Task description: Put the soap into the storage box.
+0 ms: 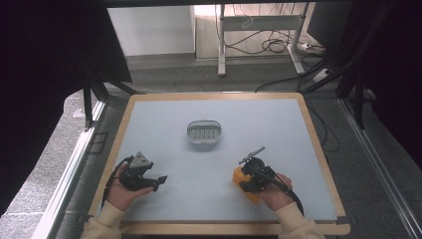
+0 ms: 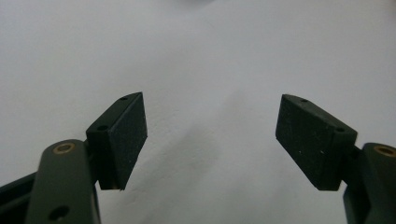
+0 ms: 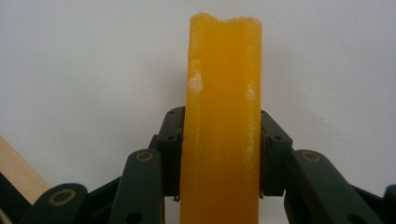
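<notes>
Right gripper (image 3: 219, 158) clamps the orange block (image 3: 222, 116) mid-length, likely stiff, light, slightly slick; left gripper (image 2: 210, 140) wide, empty, near basket (image 1: 204, 132).

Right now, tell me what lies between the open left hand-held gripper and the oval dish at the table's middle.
Nothing: the high view shows bare grey mat between the left hand-held gripper and the oval dish.
</notes>
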Action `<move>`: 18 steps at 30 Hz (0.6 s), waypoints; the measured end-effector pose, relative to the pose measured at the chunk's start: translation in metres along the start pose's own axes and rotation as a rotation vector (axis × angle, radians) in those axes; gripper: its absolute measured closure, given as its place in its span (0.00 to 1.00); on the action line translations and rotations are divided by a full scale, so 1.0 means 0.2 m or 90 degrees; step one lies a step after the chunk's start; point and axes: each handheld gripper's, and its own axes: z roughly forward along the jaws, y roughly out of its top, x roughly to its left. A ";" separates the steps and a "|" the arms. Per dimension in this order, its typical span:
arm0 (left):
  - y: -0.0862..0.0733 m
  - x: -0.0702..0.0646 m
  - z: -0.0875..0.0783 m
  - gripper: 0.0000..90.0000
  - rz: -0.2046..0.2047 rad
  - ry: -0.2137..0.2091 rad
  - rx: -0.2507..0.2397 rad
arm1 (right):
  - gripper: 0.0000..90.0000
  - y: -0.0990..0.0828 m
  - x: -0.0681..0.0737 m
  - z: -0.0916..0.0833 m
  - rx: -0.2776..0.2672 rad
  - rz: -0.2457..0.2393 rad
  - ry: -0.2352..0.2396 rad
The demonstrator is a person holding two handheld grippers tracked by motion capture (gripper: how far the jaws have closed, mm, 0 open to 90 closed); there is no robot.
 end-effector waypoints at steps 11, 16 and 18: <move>0.00 0.01 0.00 0.28 0.003 0.002 0.002 | 0.68 0.00 0.00 -0.01 0.002 0.005 -0.003; 0.00 0.01 0.00 0.28 0.005 0.001 0.004 | 0.68 0.00 -0.01 -0.04 -0.013 0.008 -0.006; 0.00 0.00 0.00 0.28 0.005 0.001 0.004 | 0.68 0.00 -0.01 -0.06 -0.019 0.006 -0.006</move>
